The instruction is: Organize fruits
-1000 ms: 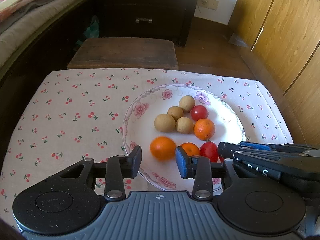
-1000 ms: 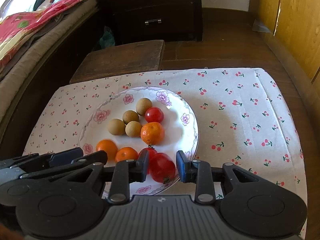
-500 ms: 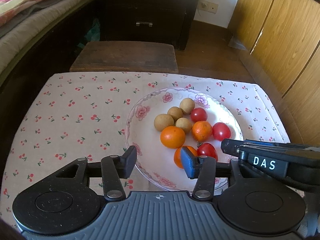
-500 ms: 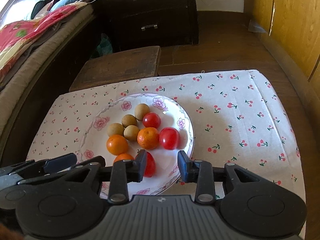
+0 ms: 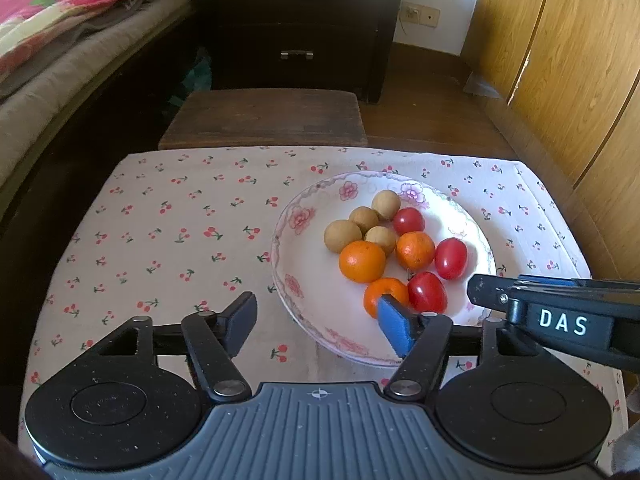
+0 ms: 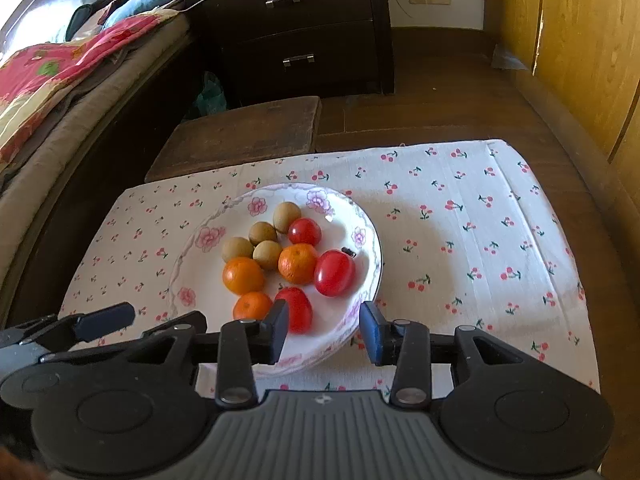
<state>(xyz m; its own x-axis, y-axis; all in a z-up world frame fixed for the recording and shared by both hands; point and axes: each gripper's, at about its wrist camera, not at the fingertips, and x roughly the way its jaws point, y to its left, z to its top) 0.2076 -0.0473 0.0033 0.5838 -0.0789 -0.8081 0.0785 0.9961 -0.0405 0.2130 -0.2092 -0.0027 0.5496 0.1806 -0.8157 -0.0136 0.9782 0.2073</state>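
Observation:
A white flowered plate (image 5: 280, 248) on the cherry-print cloth (image 5: 160, 232) holds several brown longans (image 5: 342, 235), three oranges (image 5: 362, 261) and three red tomatoes (image 5: 451, 258), all bunched together. My left gripper (image 5: 316, 316) hovers over the plate's near left rim; its jaws are opening, with only the rim between them. In the right wrist view my right gripper (image 6: 324, 322) hangs over the plate's (image 6: 188, 256) near right rim. Its jaws are opening too and grip nothing. One tomato (image 6: 296, 308) lies just past its left finger, another tomato (image 6: 334, 272) further in.
A low wooden stool (image 5: 264, 116) stands behind the table, a dark drawer chest (image 5: 296, 28) behind that. A bed with a red blanket (image 5: 60, 40) runs along the left, wooden cupboard doors (image 5: 560, 60) along the right. Bare cloth lies on both sides of the plate.
The left gripper let go of an orange, which now rests against the longans. The right gripper released a tomato beside an orange. Both sets of jaws widened and drew back from the fruit.

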